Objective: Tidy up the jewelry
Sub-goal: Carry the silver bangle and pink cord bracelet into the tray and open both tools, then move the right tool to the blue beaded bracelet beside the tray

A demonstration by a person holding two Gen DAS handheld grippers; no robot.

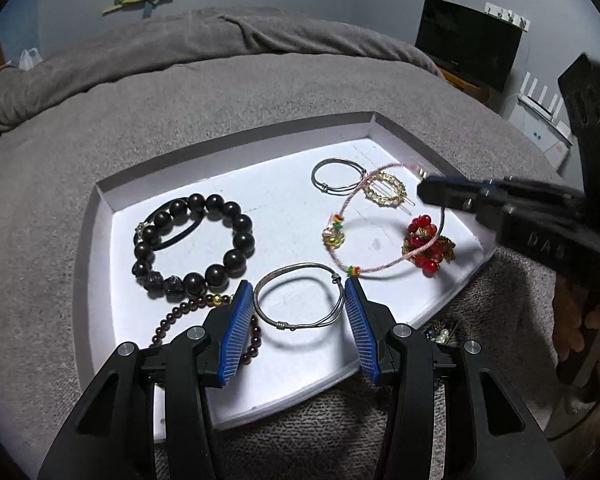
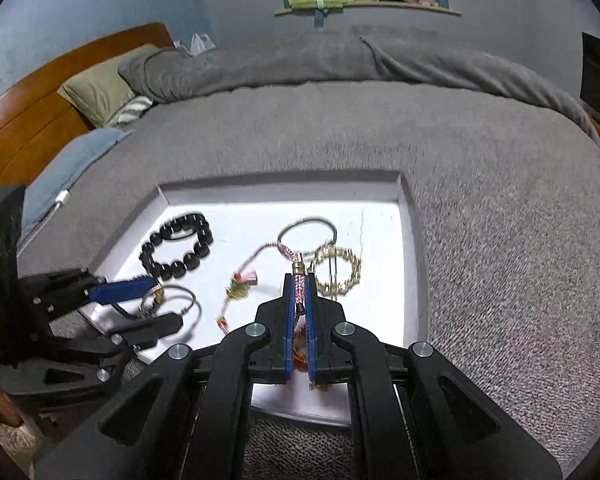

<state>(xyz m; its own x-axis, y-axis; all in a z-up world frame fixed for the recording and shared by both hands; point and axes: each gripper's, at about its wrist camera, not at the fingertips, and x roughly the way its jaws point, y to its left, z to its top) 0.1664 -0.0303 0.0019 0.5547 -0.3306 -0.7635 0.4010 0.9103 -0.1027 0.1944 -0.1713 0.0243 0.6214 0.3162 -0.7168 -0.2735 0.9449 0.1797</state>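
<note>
Nearest to the left wrist camera, the left gripper (image 1: 299, 304) hangs over the near edge of a white tray (image 1: 228, 152), and its blue jaws stand apart on both sides of a silver wire bangle (image 1: 299, 300). In this view I cannot tell if the pads touch the bangle, which seems to lie flat on the tray floor. The tray rests on a bed with a grey blanket (image 1: 260, 92). Toward the left edge of the tray lies a bracelet of big black beads (image 1: 198, 244), with a thin black band (image 1: 176, 236) partly under it, and a string of small dark red beads (image 1: 204, 308) lies near the left corner at the near edge. Near the far right corner there is a second thin metal ring (image 1: 336, 175), and beside it a round gold hair clip (image 1: 386, 190). A pink braided cord (image 1: 342, 216) with small coloured beads makes a loop across the right part, and a cluster of red beads (image 1: 424, 244) sits close to the right edge. The right gripper (image 2: 299, 280) has its jaws closed on the sparkling end piece of this cord, with the gold tip just beyond the jaws, above the tray.
</note>
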